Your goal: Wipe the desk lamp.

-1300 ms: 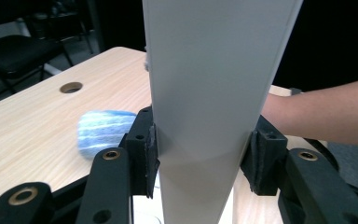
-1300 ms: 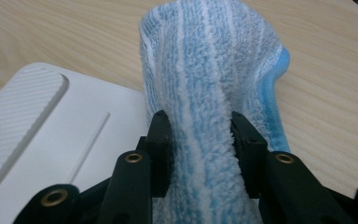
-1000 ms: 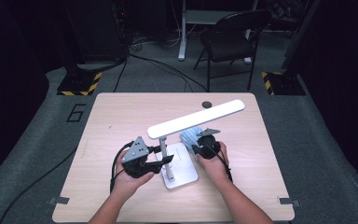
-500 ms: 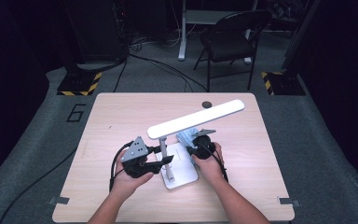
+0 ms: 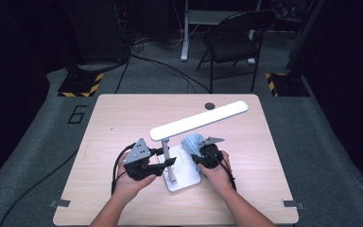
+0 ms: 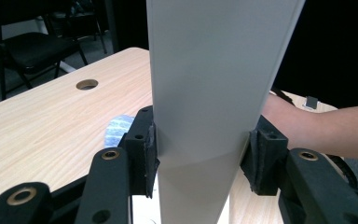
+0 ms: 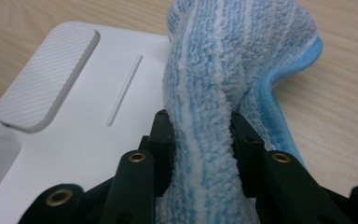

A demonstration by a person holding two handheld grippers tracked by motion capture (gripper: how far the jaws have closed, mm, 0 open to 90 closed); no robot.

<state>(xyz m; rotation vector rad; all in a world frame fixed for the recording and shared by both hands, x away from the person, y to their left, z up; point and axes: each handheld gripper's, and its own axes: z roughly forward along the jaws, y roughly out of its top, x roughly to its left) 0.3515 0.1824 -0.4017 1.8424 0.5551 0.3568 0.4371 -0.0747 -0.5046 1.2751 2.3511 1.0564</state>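
A light wooden bench (image 5: 123, 123) carries a white desk lamp (image 5: 198, 119) near its front middle, a person's forearms reaching in from the near edge. The lamp's long flat head slants up toward the far right above a thin upright post (image 5: 168, 158), which stands on a flat white base (image 5: 189, 176).

The left gripper (image 5: 163, 158) is clamped on the post from the left, its pads (image 6: 145, 149) pressing both sides of the flat white stem, seemingly to hold the lamp steady while it is cleaned.

The right gripper (image 5: 199, 158) has just been closing and now pinches a bunched blue-and-white striped cloth (image 7: 214, 93) between its jaws. The cloth hangs over the base's far right corner, partly on the bench beside it, placed as if to wipe the base.
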